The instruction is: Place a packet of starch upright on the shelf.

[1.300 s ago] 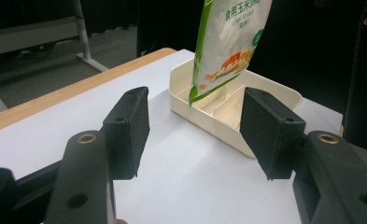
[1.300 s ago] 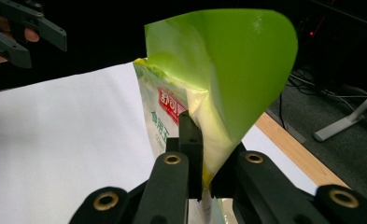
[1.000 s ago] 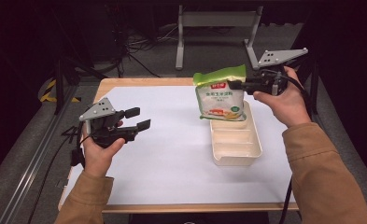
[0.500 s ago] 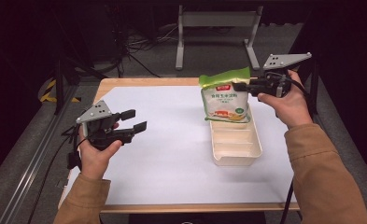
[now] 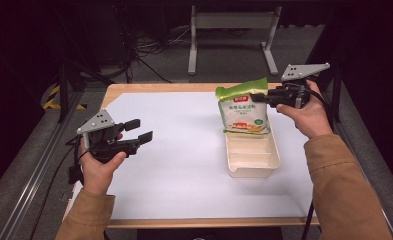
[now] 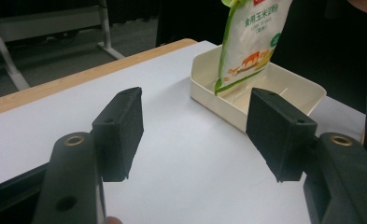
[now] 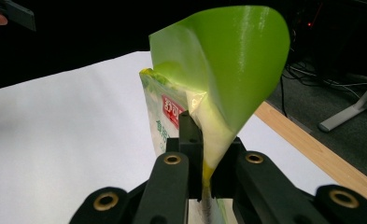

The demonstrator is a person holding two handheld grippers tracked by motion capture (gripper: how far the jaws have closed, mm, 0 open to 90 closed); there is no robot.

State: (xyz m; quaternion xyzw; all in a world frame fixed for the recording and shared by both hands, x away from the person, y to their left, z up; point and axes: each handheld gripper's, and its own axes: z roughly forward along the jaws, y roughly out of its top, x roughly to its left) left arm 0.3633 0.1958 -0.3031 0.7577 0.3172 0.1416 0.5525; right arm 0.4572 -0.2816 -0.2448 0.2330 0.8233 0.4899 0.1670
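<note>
Sleeves at near edge of white surface (image 5: 184,165). Left hand-held gripper (image 5: 140,131) hovers over it w/ jaws spread, nothing btwn them. Farther off, right hand-held gripper (image 5: 256,97) pinches top corner of green-white pouch (image 5: 242,112), hanging upright w/ bottom edge in cream tray (image 5: 253,156), far end.

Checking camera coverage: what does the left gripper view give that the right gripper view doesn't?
Left gripper view: the cream tray with the bag's bottom edge hanging in it, seen between the left gripper and its open, empty jaws. Right gripper view: the right gripper shut on the bag's side edge, with the green top flap curling above. Both: the green-and-white bag and the white tabletop.
</note>
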